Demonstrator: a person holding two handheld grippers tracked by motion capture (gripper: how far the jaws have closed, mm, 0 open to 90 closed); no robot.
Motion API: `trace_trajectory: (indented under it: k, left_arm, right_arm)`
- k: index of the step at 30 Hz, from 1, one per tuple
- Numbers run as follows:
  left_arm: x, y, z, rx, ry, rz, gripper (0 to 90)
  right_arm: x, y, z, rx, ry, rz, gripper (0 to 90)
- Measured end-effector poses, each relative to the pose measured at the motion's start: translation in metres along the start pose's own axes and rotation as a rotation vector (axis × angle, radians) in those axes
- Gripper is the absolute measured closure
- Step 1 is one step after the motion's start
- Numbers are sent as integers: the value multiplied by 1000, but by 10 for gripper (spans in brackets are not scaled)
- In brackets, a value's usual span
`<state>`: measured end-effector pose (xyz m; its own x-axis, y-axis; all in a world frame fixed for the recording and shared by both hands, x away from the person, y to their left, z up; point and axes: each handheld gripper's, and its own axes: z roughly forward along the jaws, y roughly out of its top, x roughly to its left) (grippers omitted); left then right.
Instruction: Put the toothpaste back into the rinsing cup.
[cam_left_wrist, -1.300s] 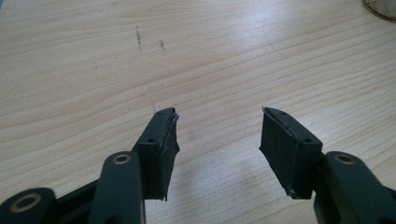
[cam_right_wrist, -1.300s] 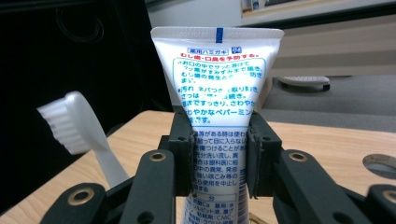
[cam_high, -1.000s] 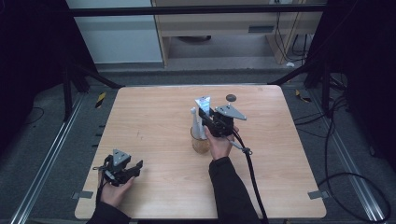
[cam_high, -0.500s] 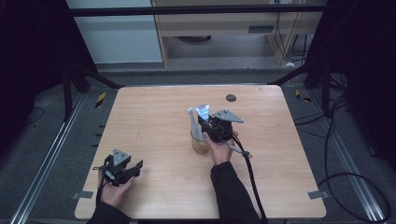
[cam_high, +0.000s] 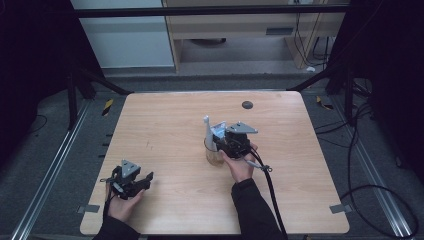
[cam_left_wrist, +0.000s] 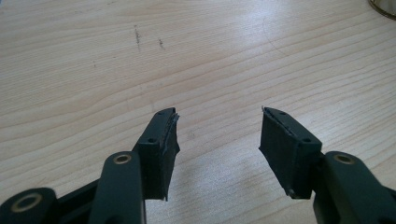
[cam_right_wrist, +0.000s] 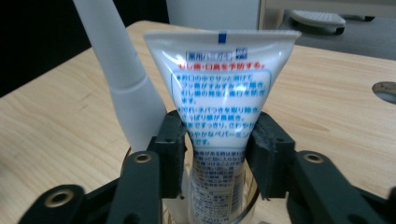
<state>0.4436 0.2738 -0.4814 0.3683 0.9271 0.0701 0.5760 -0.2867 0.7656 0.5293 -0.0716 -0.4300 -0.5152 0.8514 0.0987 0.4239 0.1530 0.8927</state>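
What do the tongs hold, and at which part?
Left tongs: nothing. Right tongs, jaws just opening, flank the toothpaste tube mid-length; whether they press it cannot be told.

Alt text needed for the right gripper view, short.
The right gripper has just been opening around a white toothpaste tube standing in a clear glass cup, beside a white toothbrush handle, on a wooden table.

surface (cam_high: 165, 130): pale wood grain, matt
tube (cam_right_wrist: 219, 93): glossy white plastic, printed
toothbrush handle (cam_right_wrist: 121, 79): smooth matt white plastic
cup (cam_high: 214, 157): clear, glassy
right claw (cam_right_wrist: 217, 154) pads: matt black
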Motion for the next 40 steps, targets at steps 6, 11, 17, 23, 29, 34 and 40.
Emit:
trace_trajectory:
  k: [6,11,17,23,29,34,40]
  left_arm:
    - [-1,0,0,0,-1,0,454]
    - [0,0,0,2,-1,-1,454]
    - [0,-1,0,3,-1,-1,453]
    - [1,-1,-1,5,-3,-7,441]
    - [1,-1,-1,5,-6,-11,423]
    - [2,-1,0,13,-8,-17,407]
    - [2,-2,-1,17,-12,-15,389]
  right_arm:
    - [1,0,-5,30,-16,-35,546]
    - [-2,-1,-17,28,-29,-54,484]
    - [-9,-3,-42,0,-14,-35,423]
    - [-28,-8,-69,24,2,-8,264]
    - [-64,-36,-87,102,-25,31,154]
    - [-90,-68,-105,143,-86,30,128]
    - [-105,-88,-127,170,-163,23,107]
